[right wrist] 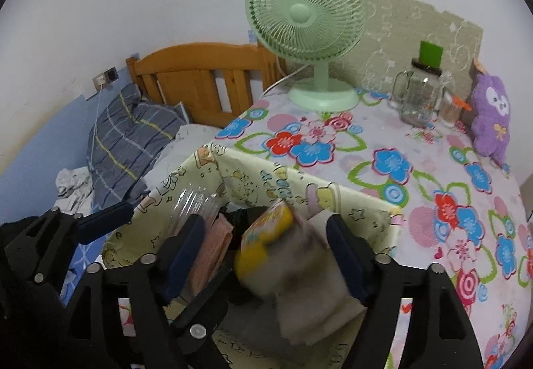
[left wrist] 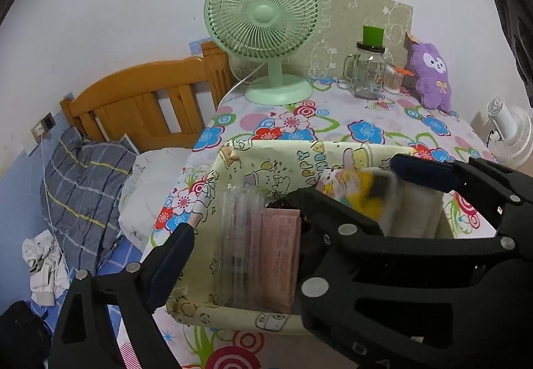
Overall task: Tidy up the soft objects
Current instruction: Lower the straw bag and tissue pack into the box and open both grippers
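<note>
My right gripper [right wrist: 266, 249], jaws spread, brackets one blurred yellow-and-white packet [right wrist: 266, 235] over one fabric basket [right wrist: 266, 176]; left gripper [left wrist: 289, 199] jaws released; one purple plush [left wrist: 429, 76] on bench

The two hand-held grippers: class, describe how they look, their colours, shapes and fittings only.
Both are matte black plastic frames with triangular cut-outs, joined by round silver rivets. The left hand-held gripper and the right hand-held gripper each carry long, flat fingers faced in dark navy padding. Raised letters show on one frame. No cables or sleeves are visible.
</note>
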Motion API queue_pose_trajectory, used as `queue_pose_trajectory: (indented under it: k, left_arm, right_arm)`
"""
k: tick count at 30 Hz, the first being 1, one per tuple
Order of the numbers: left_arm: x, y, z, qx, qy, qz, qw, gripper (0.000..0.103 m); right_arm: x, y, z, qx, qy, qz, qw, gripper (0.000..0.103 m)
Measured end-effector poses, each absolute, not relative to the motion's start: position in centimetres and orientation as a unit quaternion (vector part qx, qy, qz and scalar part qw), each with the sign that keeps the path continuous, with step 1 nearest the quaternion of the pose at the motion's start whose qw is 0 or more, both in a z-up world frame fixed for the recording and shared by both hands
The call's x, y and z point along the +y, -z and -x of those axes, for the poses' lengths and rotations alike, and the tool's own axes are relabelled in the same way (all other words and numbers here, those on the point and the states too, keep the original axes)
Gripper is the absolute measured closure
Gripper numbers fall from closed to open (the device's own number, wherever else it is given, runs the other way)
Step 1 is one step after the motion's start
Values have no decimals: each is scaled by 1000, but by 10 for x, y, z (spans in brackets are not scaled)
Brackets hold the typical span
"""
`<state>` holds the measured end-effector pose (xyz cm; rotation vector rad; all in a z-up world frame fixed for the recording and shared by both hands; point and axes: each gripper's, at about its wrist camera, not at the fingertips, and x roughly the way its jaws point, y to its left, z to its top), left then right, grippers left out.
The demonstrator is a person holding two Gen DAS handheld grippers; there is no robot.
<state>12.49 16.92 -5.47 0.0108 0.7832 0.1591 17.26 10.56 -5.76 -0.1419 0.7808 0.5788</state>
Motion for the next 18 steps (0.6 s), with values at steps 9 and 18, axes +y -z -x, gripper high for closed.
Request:
queue_pose_trajectory:
  k: [9, 18]
  left_arm:
    - [150, 46, -119, 367, -70, -4, 927, 6]
    - [127, 35, -111, 354, -54, 1, 934, 6]
  right_arm:
    - [80, 44, -162, 367, -260, 65, 891, 23]
    - [49, 31, -148, 356, -241, 49, 901, 18]
